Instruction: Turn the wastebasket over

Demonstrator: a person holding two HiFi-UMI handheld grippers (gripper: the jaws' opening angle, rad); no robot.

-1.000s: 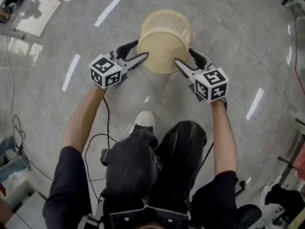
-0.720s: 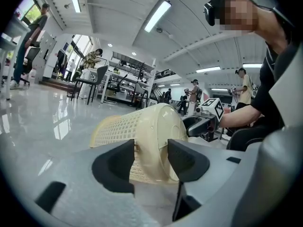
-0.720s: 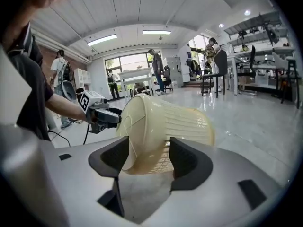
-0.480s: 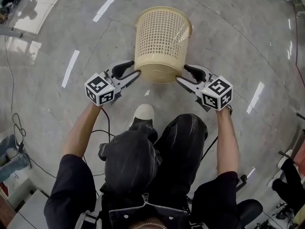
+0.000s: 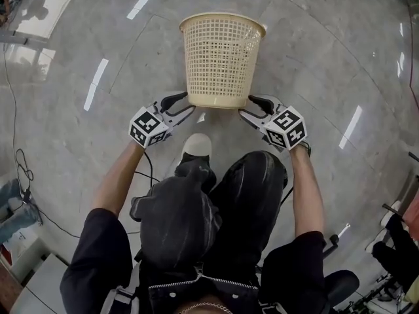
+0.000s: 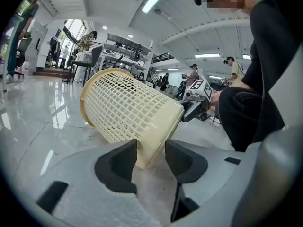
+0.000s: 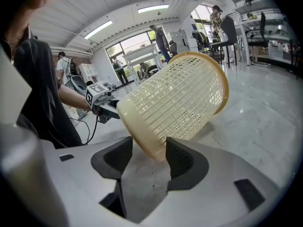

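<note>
Your left tool [image 5: 188, 103] and right tool [image 5: 247, 106] each pinched the near bottom edge of the wastebasket [image 5: 221, 57], one at its left and one at its right. The jaws were partly closed with the base rim between the pads, and both pairs had just been closing further on it. Over the last second you drew both tools back toward you, and the wastebasket swung with them. Its solid base, which had faced up at you, now sat low and near, and its open mouth pointed up and away. By my reading the turn was nearly done, with only the setting down left. Beyond the tools the mesh wall leaned away from you, rim farthest, over the marble floor [image 5: 314, 57]. Whether it touched the floor yet I could not tell.
</note>
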